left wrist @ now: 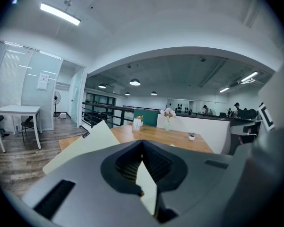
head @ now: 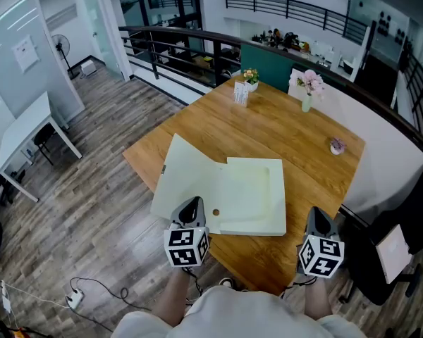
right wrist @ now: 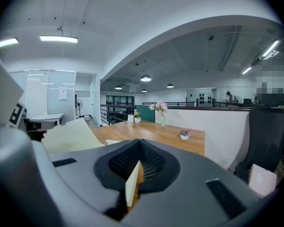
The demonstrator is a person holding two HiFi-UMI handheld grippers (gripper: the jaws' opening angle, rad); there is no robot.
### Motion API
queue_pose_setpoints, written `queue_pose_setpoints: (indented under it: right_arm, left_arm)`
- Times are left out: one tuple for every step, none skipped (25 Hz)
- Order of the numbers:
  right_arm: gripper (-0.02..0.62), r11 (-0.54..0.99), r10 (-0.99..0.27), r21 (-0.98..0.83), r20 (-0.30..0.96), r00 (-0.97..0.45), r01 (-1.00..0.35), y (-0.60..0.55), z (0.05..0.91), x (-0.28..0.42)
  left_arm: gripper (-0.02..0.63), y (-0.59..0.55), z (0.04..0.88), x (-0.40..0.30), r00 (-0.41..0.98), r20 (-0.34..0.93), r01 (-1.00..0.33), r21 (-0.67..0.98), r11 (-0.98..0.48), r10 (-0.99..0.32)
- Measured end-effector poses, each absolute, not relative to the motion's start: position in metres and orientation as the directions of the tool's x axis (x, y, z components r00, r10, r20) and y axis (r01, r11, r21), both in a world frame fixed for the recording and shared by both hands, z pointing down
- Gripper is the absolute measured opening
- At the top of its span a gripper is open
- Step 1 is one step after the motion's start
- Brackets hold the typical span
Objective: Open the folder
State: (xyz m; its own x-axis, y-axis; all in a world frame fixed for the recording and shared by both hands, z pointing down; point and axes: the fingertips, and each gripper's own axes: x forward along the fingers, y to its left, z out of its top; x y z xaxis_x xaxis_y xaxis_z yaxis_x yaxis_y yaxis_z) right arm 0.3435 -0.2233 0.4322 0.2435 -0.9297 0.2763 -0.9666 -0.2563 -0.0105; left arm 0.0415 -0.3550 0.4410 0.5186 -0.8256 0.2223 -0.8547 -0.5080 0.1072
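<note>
A pale yellow folder [head: 250, 196] lies open on the wooden table [head: 282, 129]. Its cover flap [head: 187, 174] is swung out to the left and stands tilted up, as the left gripper view [left wrist: 85, 145] and the right gripper view [right wrist: 68, 134] also show. A small brown button [head: 216, 213] sits near the folder's front edge. My left gripper [head: 192, 204] hovers at the front left of the folder beside the button; its jaws [left wrist: 142, 148] are shut. My right gripper [head: 317, 215] hangs at the table's near edge, right of the folder and apart from it, jaws [right wrist: 139, 148] closed on nothing.
At the table's far end stand a white card holder [head: 241, 94], a small flower pot [head: 250, 77] and a vase of pink flowers [head: 309, 90]. A little pot [head: 337, 146] sits near the right edge. A black chair [head: 388, 252] is at the right, a white desk [head: 28, 129] at the left.
</note>
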Motion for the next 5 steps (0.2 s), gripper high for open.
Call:
queue_pose_setpoints:
  right_arm:
    - [0.000, -0.254, -0.930, -0.012, 0.276, 0.241, -0.967, -0.2239, 0.4323, 0.3436]
    - [0.000, -0.253, -0.931, -0.012, 0.276, 0.240, -0.967, -0.2243, 0.4326, 0.3436]
    - [0.000, -0.252, -0.931, -0.013, 0.276, 0.238, -0.968, -0.2246, 0.4329, 0.3435]
    - [0.000, -0.251, -0.931, -0.013, 0.276, 0.238, -0.968, -0.2247, 0.4333, 0.3435]
    - [0.000, -0.250, -0.931, -0.013, 0.276, 0.237, -0.968, -0.2247, 0.4336, 0.3434]
  left_arm:
    - [0.003, -0.3555, 0.4408, 0.0422, 0.519, 0.223, -0.855, 0.105, -0.509, -0.825]
    - [0.003, -0.3559, 0.4406, 0.0428, 0.519, 0.223, -0.855, 0.104, -0.509, -0.825]
    - [0.003, -0.3562, 0.4404, 0.0431, 0.518, 0.223, -0.855, 0.102, -0.509, -0.826]
    - [0.003, -0.3565, 0.4403, 0.0434, 0.518, 0.223, -0.855, 0.101, -0.509, -0.826]
    - [0.003, -0.3567, 0.4402, 0.0436, 0.518, 0.223, -0.855, 0.100, -0.509, -0.826]
